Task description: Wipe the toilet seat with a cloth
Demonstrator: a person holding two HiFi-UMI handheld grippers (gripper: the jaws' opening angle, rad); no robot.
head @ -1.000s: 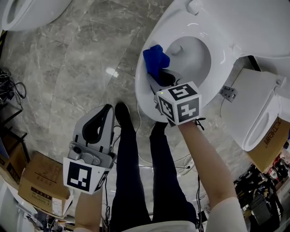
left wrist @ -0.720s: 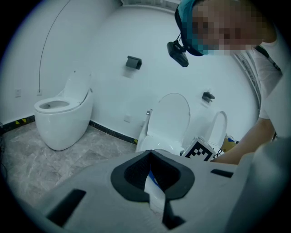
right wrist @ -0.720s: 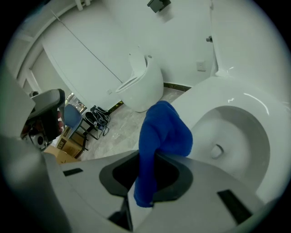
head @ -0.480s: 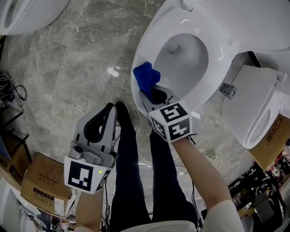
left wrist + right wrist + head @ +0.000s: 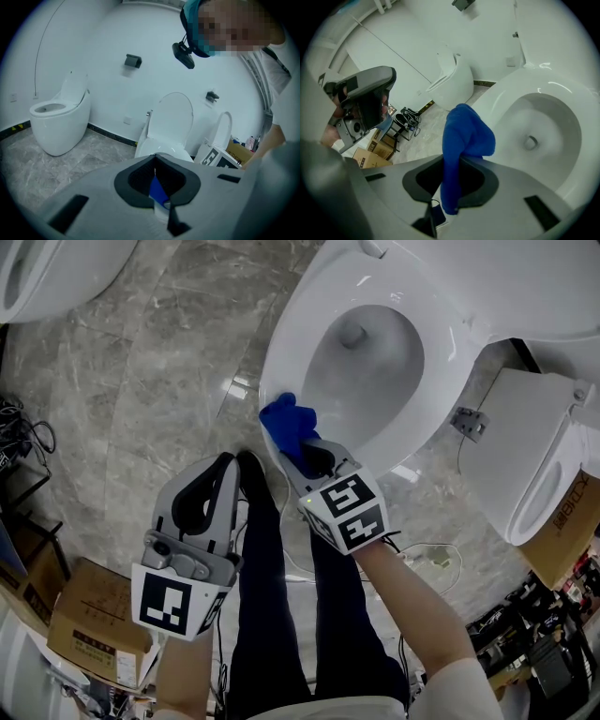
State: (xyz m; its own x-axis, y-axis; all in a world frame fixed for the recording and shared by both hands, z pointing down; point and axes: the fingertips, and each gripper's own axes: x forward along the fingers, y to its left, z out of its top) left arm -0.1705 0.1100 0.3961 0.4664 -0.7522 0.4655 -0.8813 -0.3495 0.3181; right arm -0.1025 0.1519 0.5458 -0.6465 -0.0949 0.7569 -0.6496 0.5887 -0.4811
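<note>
The white toilet seat [image 5: 274, 371] rings the open bowl [image 5: 361, 343] at the top centre of the head view. A blue cloth [image 5: 284, 420] lies bunched on the seat's front left rim, and my right gripper [image 5: 300, 442] is shut on it. In the right gripper view the cloth [image 5: 464, 136] stands up out of the jaws, with the seat [image 5: 511, 89] just beyond. My left gripper [image 5: 223, 470] hangs over the floor, left of the toilet, shut and holding nothing. In the left gripper view its jaws meet, and the raised lid [image 5: 174, 119] shows ahead.
A second toilet [image 5: 42, 268] stands at the top left, a third one [image 5: 539, 474] at the right. Cardboard boxes [image 5: 80, 615] and cables [image 5: 23, 432] lie at the left. The person's legs and shoes [image 5: 251, 474] stand right before the bowl. A white cord [image 5: 431, 554] lies on the marble floor.
My right gripper has drawn the blue cloth along the seat's left rim toward the front, nearer the person. The left gripper has stayed where it was.
</note>
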